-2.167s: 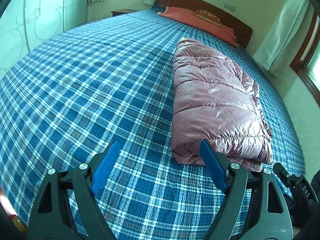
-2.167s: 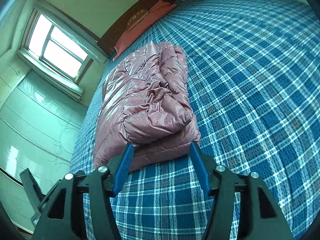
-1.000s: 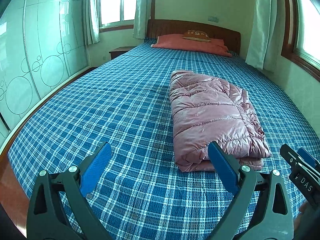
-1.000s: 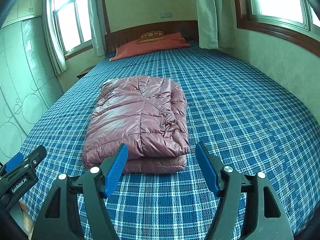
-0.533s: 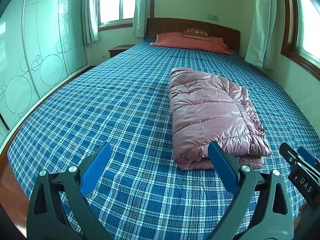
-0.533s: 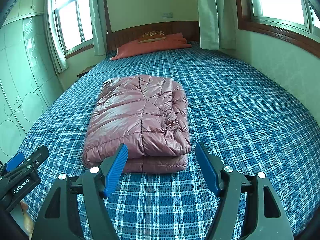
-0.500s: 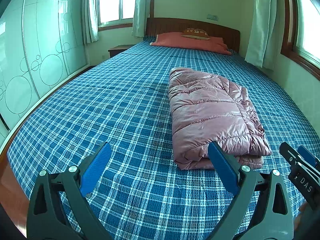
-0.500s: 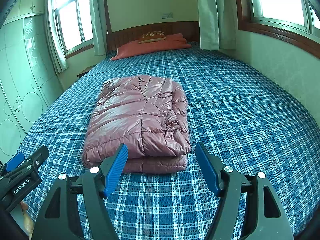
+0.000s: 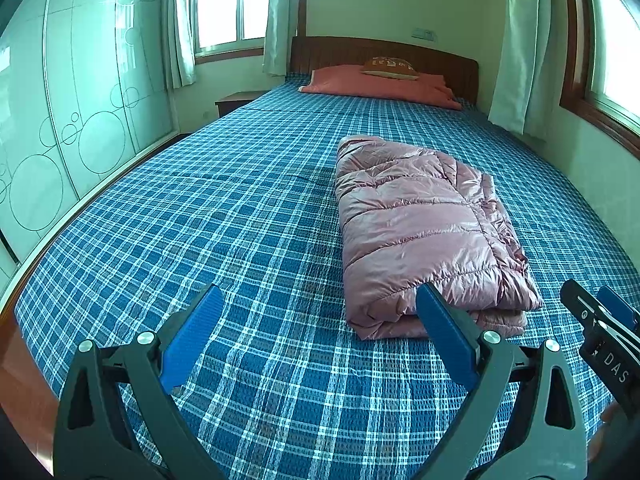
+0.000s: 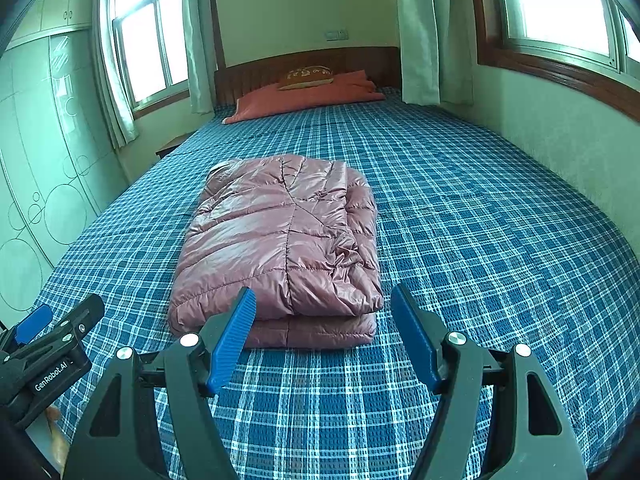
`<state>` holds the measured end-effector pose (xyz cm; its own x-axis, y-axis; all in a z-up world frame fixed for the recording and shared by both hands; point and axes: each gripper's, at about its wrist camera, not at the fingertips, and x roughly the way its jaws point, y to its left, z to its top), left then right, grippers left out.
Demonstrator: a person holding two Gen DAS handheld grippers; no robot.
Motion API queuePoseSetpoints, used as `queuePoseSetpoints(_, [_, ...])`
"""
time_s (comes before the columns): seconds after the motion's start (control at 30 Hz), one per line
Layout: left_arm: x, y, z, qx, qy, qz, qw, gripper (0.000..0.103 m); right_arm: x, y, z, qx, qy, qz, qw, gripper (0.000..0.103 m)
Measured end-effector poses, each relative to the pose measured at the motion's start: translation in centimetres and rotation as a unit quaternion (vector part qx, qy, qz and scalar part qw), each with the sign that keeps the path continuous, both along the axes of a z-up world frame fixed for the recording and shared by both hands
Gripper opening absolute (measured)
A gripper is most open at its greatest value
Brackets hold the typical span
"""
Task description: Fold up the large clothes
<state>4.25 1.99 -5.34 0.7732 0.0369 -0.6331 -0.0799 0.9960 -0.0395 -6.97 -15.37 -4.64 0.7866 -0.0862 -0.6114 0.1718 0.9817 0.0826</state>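
Left gripper (image 9: 320, 316): blue-padded jaws stood wide apart above the foot of the bed, nothing between them. Right gripper (image 10: 324, 320): jaws likewise spread, empty, poised just short of the jacket's near edge; the two tools were side by side, each showing at the margin of the other's view.

Puffer jacket (image 10: 280, 248): pink, quilted, glossy; lay folded into a compact rectangle of stacked layers on the bed, touched by neither tool.

Bedspread (image 9: 224, 216): blue and white plaid, covering the whole mattress.

Pillow (image 10: 304, 94): salmon-coloured, at the head, with a small brown cushion (image 10: 306, 73) on top.

Headboard (image 9: 360, 50): dark wood, against the far wall.

Wardrobe (image 9: 60, 120): frosted sliding doors with circle motifs, left of the bed.
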Motion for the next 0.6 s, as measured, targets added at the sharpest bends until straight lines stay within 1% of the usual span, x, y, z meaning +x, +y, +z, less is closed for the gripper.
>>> queuePoseSetpoints(0.6, [0.02, 0.07, -0.19, -0.002, 0.003, 0.001, 1.0, 0.097, 0.2, 0.22, -0.15, -0.001, 0.002, 0.002, 1.0, 0.069])
